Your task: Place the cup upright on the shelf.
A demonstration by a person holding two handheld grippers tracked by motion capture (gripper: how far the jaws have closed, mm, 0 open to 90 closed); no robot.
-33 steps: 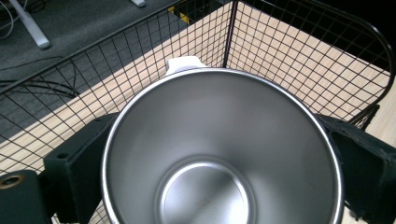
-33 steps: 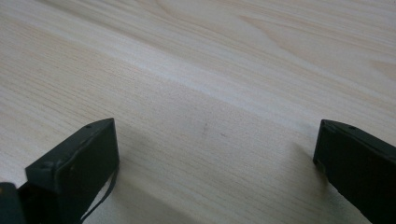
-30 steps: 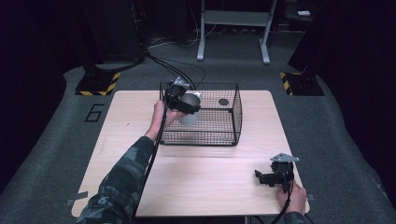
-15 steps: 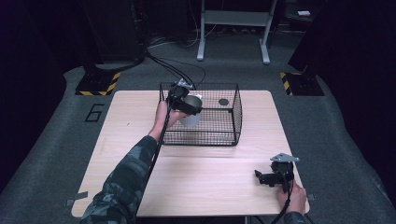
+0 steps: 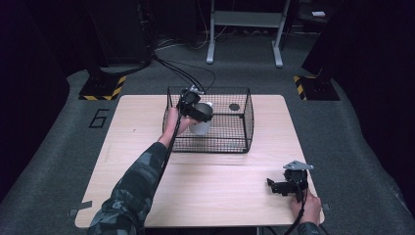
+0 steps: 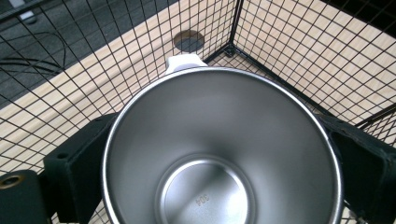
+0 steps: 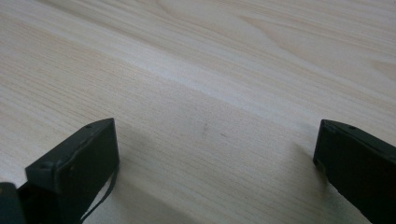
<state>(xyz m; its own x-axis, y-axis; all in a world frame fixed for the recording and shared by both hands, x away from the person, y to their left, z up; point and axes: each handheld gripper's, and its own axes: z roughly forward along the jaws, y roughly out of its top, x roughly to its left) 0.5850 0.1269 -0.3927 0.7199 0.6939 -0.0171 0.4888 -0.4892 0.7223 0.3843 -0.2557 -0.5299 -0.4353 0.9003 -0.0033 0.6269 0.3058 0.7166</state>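
Observation:
A white mug with a steel inside (image 5: 201,120) hangs within the black wire basket (image 5: 244,132), near its left side. My left gripper (image 5: 195,110) is shut on the mug. In the left gripper view the mug's open mouth (image 6: 219,154) faces the camera, its white handle (image 6: 186,62) points away, and both jaws press on its sides. A small dark disc (image 5: 234,106) (image 6: 188,40) lies on the basket floor towards the far right corner. My right gripper (image 5: 279,187) rests on the table (image 5: 137,127) near the front right corner, open, with bare wood between its jaws (image 7: 210,135).
The basket stands at the back middle of the wooden table. Cables (image 5: 181,73) trail from the left gripper over the far edge to the floor. A metal stand (image 5: 244,29) and yellow-black striped bases (image 5: 103,85) sit on the dark floor beyond.
My left gripper has carried the mug slightly lower and nearer within the basket. The right gripper has stayed where it was.

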